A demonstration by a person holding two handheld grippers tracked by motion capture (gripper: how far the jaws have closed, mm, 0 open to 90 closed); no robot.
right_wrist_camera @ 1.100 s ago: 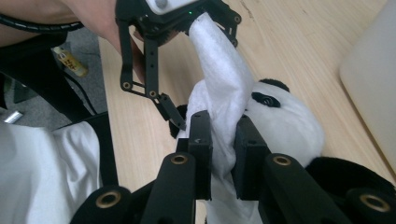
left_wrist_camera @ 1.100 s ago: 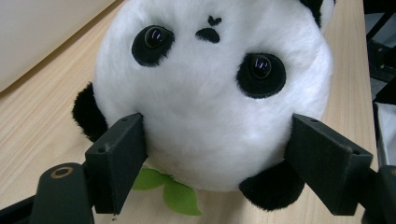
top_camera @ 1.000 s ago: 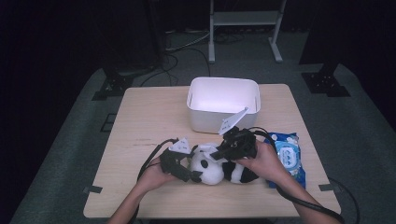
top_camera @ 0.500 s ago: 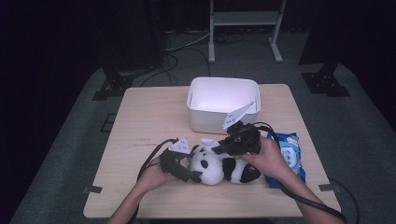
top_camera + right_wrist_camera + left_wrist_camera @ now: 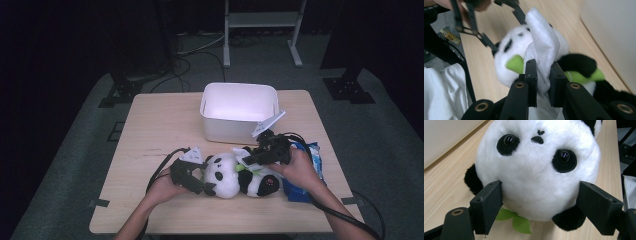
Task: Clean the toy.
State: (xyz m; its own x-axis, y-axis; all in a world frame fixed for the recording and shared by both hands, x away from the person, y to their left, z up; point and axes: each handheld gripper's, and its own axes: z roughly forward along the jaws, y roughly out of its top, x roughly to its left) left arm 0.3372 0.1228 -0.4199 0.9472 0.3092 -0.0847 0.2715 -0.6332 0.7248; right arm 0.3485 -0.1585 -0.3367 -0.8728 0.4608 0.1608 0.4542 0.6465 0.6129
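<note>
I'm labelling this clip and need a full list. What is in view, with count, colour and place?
Panda plush: one, black and white with green leaves, lying at the table's near middle.
Wipe: one, white, pinched over the panda.
Bin: one, white, at the table's far middle.
Wipes pack: one, blue, near right, partly under the right hand.
Table: one, light wood.
Metal stand: one, pale, on the floor beyond.
Left gripper: black, jaws astride the panda's head, touching its fur.
Right gripper: black, shut on the wipe.
Person's hands: two, from the near edge.

Black gripper (image 5: 541, 75) jaws with brass-ringed screws.
</note>
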